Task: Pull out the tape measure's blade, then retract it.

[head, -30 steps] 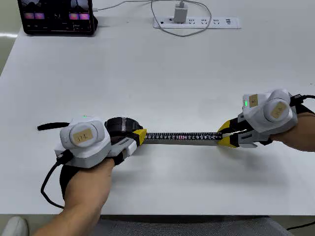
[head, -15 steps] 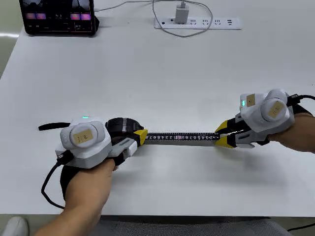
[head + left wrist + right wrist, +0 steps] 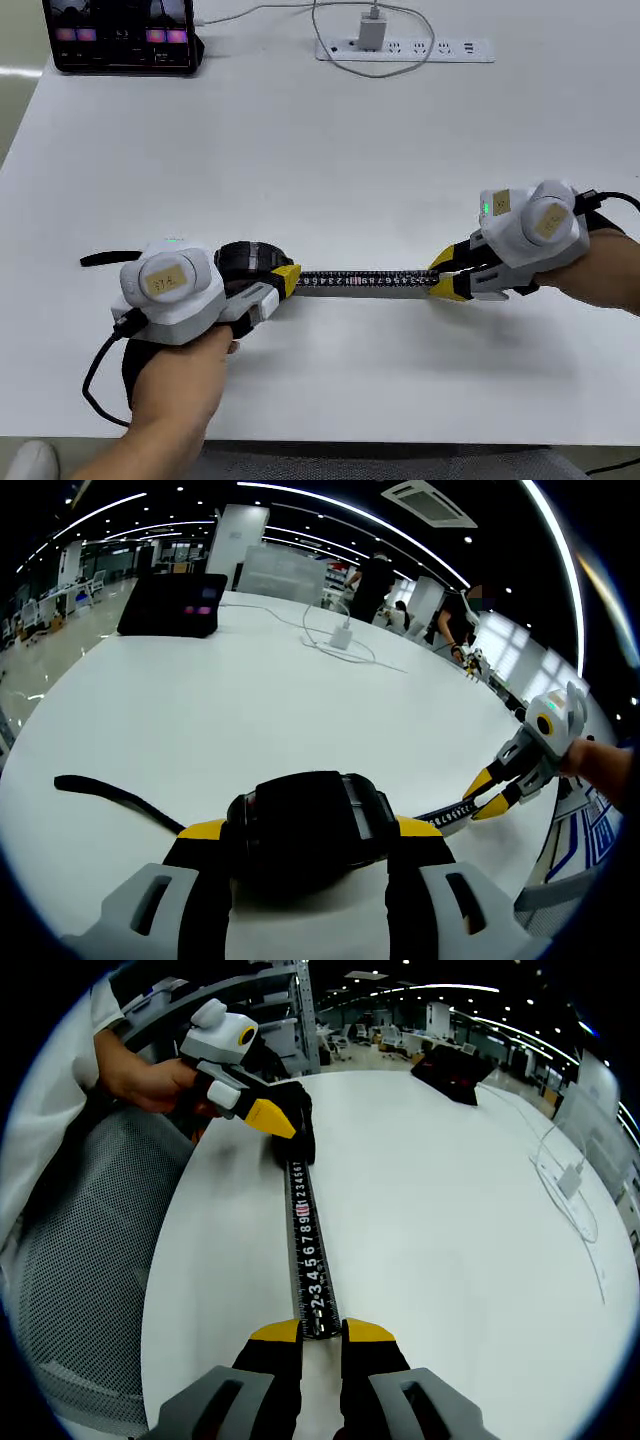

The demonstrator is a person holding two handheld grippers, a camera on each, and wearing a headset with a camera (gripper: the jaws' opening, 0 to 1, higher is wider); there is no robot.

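Observation:
A black tape measure case [image 3: 248, 262] lies on the white table [image 3: 330, 160], and my left gripper [image 3: 275, 285] is shut on it; in the left gripper view the case [image 3: 305, 825] sits between the yellow-tipped jaws. Its dark blade [image 3: 365, 280] with white numbers runs rightward, flat along the table. My right gripper [image 3: 442, 276] is shut on the blade's end; in the right gripper view the blade [image 3: 305, 1260] leads from the jaws to the case [image 3: 295, 1120]. A black wrist strap [image 3: 108, 259] trails left from the case.
A dark tablet [image 3: 122, 35] stands at the far left corner. A white power strip [image 3: 405, 48] with a plugged charger and looping cable lies at the far edge. The table's near edge runs just below both hands. A grey mesh chair [image 3: 90, 1290] sits beside the table.
My right gripper has moved left toward the case with the blade end in it, so the exposed blade is shorter. The left gripper and case have stayed put.

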